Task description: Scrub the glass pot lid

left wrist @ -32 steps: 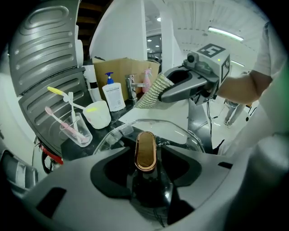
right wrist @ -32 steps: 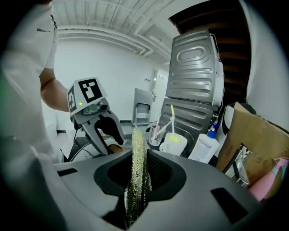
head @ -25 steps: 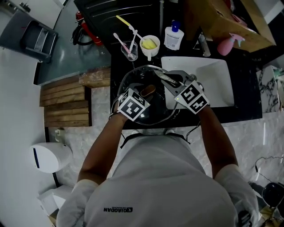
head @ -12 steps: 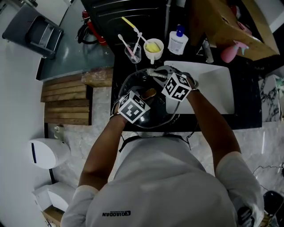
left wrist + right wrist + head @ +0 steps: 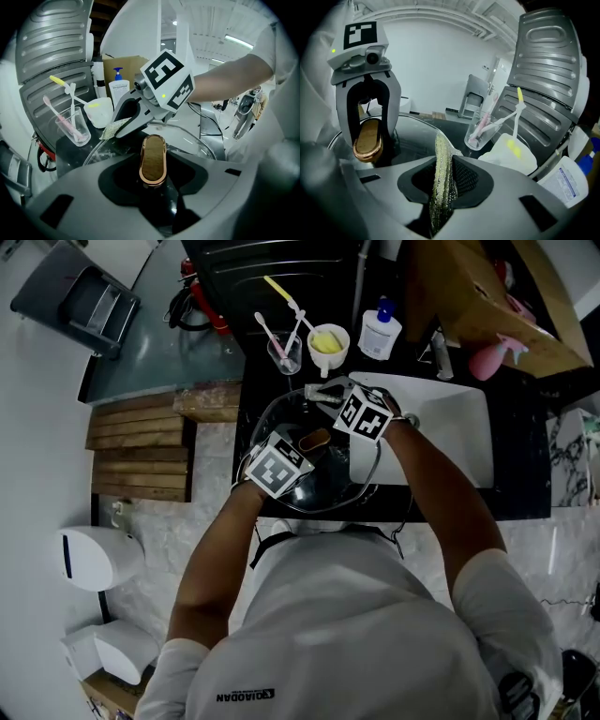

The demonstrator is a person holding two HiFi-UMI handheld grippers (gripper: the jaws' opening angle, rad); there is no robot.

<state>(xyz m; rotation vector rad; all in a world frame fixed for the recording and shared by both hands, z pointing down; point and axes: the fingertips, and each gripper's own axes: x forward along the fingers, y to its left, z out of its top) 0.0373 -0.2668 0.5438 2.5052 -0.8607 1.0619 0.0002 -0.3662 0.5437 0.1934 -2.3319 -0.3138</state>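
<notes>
The glass pot lid (image 5: 323, 486) rests on the dark counter, just left of the white basin. Its gold oval handle (image 5: 153, 159) sits between my left gripper's (image 5: 153, 185) jaws, which have just been closing and now press on it; the right gripper view shows both fingers (image 5: 389, 117) flanking the handle (image 5: 367, 136). My right gripper (image 5: 316, 393) is over the lid's far rim, shut on a glittery yellow-green scrub pad (image 5: 442, 180). From the left gripper view, the pad (image 5: 114, 128) hangs at the glass edge.
Behind the lid stand a glass with toothbrushes (image 5: 284, 352), a white cup (image 5: 328, 338) and a soap bottle (image 5: 380, 332). The white basin (image 5: 450, 427) is to the right, a pink spray bottle (image 5: 487, 351) beyond it. A ridged grey rack (image 5: 51, 51) rises at the back left.
My right gripper has swung left with the scrub pad, from the basin's edge to the lid's far rim. The left gripper has stayed at the lid handle.
</notes>
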